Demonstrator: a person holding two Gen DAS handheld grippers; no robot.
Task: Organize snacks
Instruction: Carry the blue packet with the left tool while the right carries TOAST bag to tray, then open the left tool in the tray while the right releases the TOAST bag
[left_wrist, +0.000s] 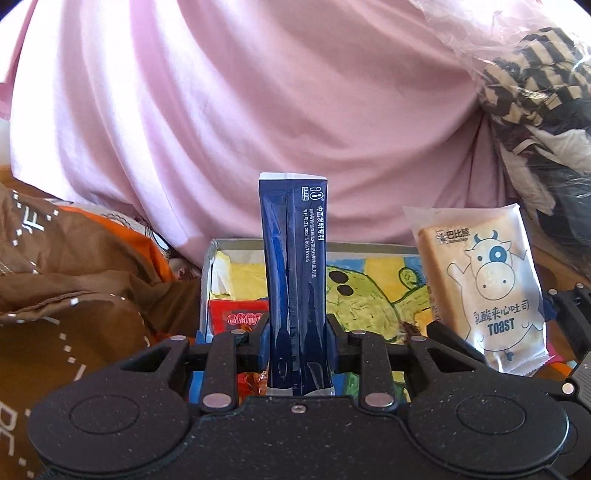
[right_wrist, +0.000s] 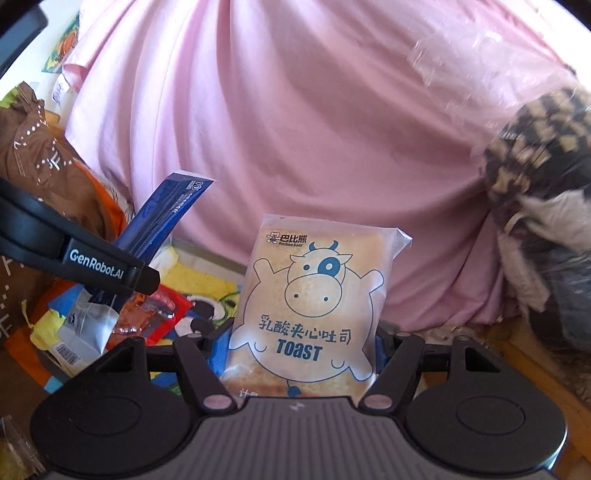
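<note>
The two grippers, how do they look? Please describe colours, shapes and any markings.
The left gripper is speckled black plastic, with two round discs on its body, angled link arms with silver pins, and blue pads inside the jaws. In the right wrist view its side bears white "GenRobot.AI" lettering. The right gripper has the same black linkage, but a ribbed grey centre plate.

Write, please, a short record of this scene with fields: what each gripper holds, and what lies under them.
left gripper: shut on a dark blue narrow foil stick sachet, held upright
right gripper: shut on a clear plastic toast packet with a cow drawing
below: shallow box with colourful cartoon lining, red snack packet inside
behind: pink cloth
</note>
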